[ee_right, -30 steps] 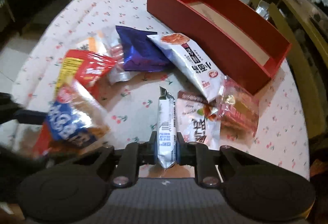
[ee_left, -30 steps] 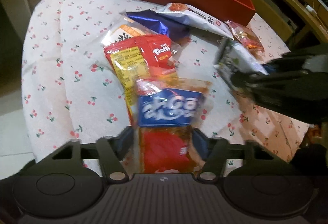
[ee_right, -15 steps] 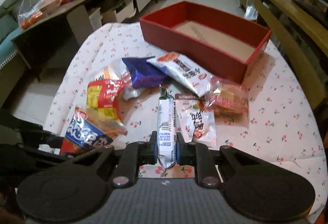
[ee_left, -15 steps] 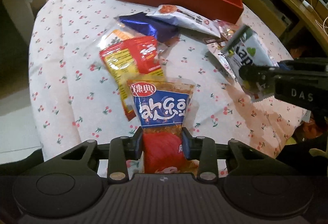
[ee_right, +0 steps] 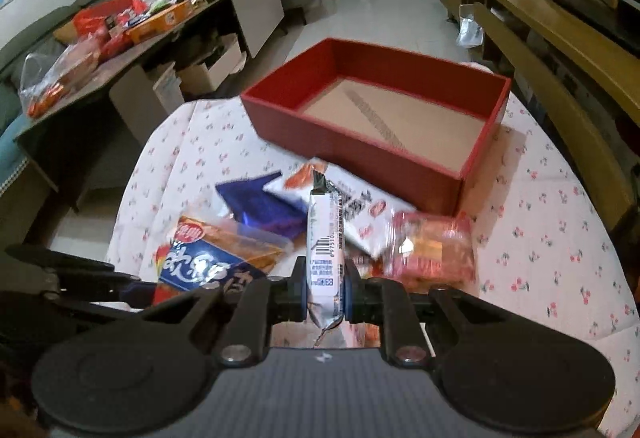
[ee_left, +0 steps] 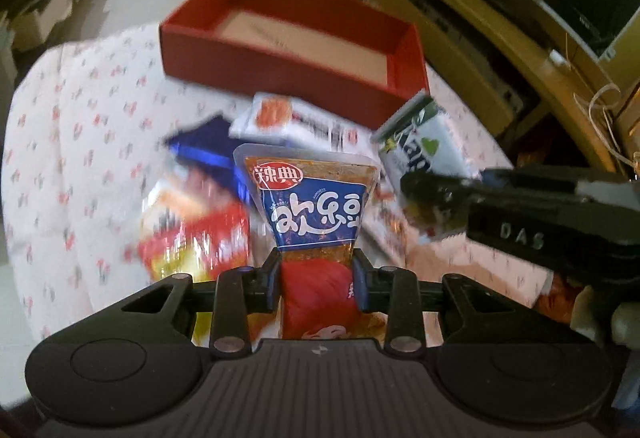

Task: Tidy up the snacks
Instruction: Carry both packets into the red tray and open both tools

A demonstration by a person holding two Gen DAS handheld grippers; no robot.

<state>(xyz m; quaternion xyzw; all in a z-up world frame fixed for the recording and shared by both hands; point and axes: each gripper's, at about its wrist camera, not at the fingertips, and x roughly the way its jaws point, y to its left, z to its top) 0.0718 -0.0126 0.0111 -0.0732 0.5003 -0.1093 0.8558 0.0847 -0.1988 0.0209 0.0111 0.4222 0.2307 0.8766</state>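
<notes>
Left tongs [ee_left: 316,270] clamped on 1 blue-and-red snack pouch [ee_left: 318,213] with white Chinese lettering, held above the cherry-print tabletop [ee_left: 80,157]; right tongs [ee_right: 326,290] clamped on 1 slim white barcoded packet [ee_right: 325,238]. Between both and the open red box [ee_right: 360,141]: 1 dark blue packet [ee_right: 260,205], 1 white packet [ee_right: 360,209], 1 clear red-filled bag [ee_right: 432,250]. The right tongs' body reads "DAS" in the left wrist view.

My left tool [ee_left: 316,280] is matte black: ribbed grey housing, two round discs, silver screws on the linkage bars, blue-edged pads. My right tool [ee_right: 326,288] matches it, and its side reads "DAS" in the left view.
</notes>
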